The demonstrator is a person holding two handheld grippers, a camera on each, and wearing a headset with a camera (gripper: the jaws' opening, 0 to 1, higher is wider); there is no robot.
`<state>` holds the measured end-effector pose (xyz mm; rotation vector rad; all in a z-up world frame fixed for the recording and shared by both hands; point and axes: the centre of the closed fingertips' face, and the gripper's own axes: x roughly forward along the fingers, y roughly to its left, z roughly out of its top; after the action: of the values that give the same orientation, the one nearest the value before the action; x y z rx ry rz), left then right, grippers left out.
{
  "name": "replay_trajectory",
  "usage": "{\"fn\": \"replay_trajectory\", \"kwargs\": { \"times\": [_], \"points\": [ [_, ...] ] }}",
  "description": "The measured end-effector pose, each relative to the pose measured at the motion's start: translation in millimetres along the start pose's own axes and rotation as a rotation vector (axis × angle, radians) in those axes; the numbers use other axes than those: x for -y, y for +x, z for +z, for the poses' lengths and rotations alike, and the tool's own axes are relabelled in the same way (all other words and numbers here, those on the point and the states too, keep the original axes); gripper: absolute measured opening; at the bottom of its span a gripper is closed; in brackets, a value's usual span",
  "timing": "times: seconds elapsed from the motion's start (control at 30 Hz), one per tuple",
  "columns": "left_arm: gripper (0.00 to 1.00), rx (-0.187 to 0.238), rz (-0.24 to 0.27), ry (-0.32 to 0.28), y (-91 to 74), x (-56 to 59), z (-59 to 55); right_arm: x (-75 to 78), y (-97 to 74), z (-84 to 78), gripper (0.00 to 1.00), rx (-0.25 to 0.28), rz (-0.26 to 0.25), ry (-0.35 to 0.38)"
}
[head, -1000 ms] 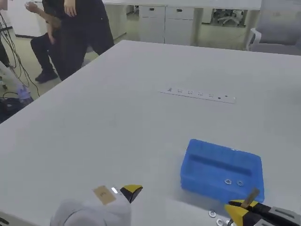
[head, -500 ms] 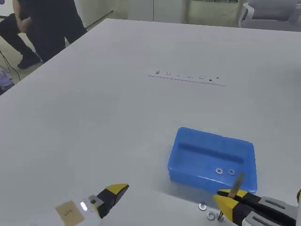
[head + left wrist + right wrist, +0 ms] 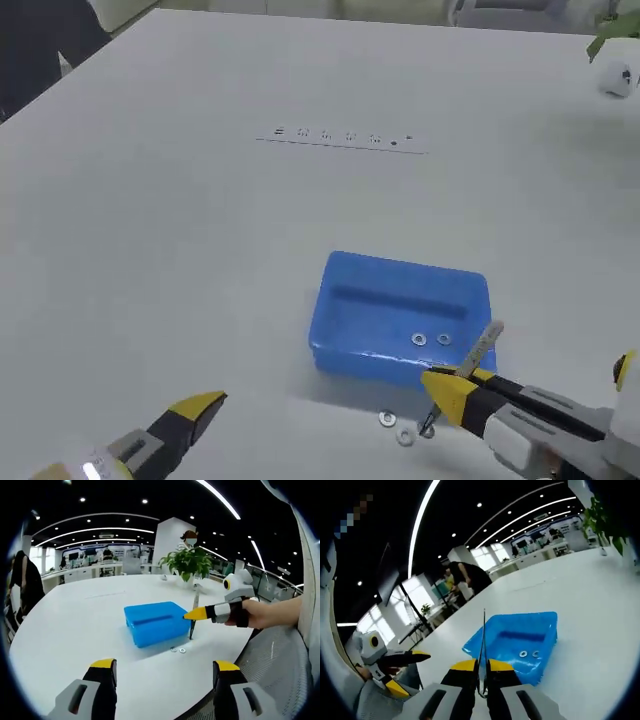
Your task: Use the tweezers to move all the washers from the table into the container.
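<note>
A blue container sits on the white table with two washers inside. Two more washers lie on the table just in front of it. My right gripper is shut on thin metal tweezers, whose lower tip points down beside those loose washers. In the right gripper view the tweezers rise between the shut jaws toward the container. My left gripper stands open at the lower left, nothing between its jaws. The left gripper view shows the container, the loose washers and the right gripper.
A flush power strip is set in the table beyond the container. A potted plant stands at the table's far end. A person in black is off the far side.
The head camera has tilted down and shifted, so everything sits higher and further left. The right gripper still holds the tweezers by the loose washers. The left gripper has drawn back slightly.
</note>
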<state>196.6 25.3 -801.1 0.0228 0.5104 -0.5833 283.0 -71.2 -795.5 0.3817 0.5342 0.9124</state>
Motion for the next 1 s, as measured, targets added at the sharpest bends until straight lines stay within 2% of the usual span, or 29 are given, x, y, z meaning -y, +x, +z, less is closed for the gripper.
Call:
{"fn": "replay_trajectory", "kwargs": {
  "times": [0.07,0.33,0.53,0.73,1.0],
  "points": [
    [0.79,-0.008,-0.002,0.002,0.1,0.2,-0.8,-1.9,-4.4,6.9,0.03,0.011,-0.001,0.0],
    [0.8,0.005,0.008,-0.012,-0.5,-2.6,0.3,-3.7,-12.6,29.4,0.03,0.044,-0.019,-0.006],
    [0.8,0.007,0.019,-0.015,-1.4,-5.0,-0.2,-3.1,-9.7,44.1,0.03,0.048,-0.03,-0.031],
    [0.8,-0.006,0.029,-0.015,-0.9,-6.6,-2.5,4.9,3.9,56.9,0.04,0.051,-0.021,-0.043],
    [0.79,-0.015,0.037,-0.017,0.9,-9.3,-5.0,14.7,35.4,66.8,0.04,0.039,0.014,-0.076]
  ]
}}
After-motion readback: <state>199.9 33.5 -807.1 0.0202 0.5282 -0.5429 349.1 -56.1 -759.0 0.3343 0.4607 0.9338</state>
